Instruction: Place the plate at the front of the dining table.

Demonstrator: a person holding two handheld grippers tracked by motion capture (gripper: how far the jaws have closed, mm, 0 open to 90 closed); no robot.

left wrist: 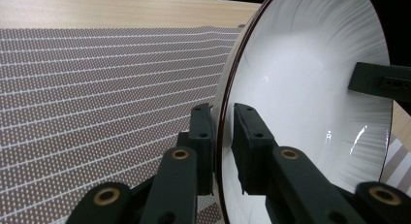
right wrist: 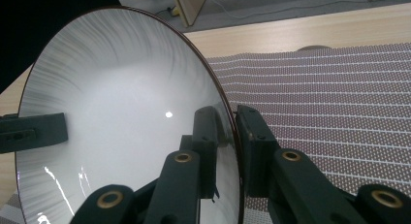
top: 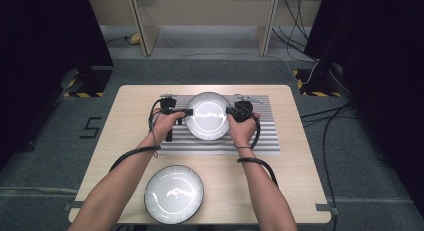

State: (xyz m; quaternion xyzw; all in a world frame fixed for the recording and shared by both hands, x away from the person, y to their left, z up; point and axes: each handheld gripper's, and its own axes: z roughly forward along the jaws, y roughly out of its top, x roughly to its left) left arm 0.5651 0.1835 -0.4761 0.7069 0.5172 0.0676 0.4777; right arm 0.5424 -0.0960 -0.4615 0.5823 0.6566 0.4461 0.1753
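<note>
A white plate (top: 207, 116) with a dark rim is held between my two grippers, over the striped placemat (top: 262, 138). My left gripper (top: 187, 112) is shut on the plate's left rim. My right gripper (top: 231, 111) is shut on its right rim. In the left gripper view the jaws (left wrist: 223, 132) pinch the plate (left wrist: 300, 88) edge-on, one pad on each face, with the other gripper's jaw at the far rim. In the right gripper view the jaws (right wrist: 232, 132) clamp the rim of the plate (right wrist: 121, 88) the same way, above the placemat (right wrist: 329, 98).
A second white plate (top: 174, 194) lies flat near the table's front edge, between my forearms. The wooden table (top: 295, 166) has bare strips on both sides of the mat. Cables trail from both grippers, and black stands flank the table on the floor.
</note>
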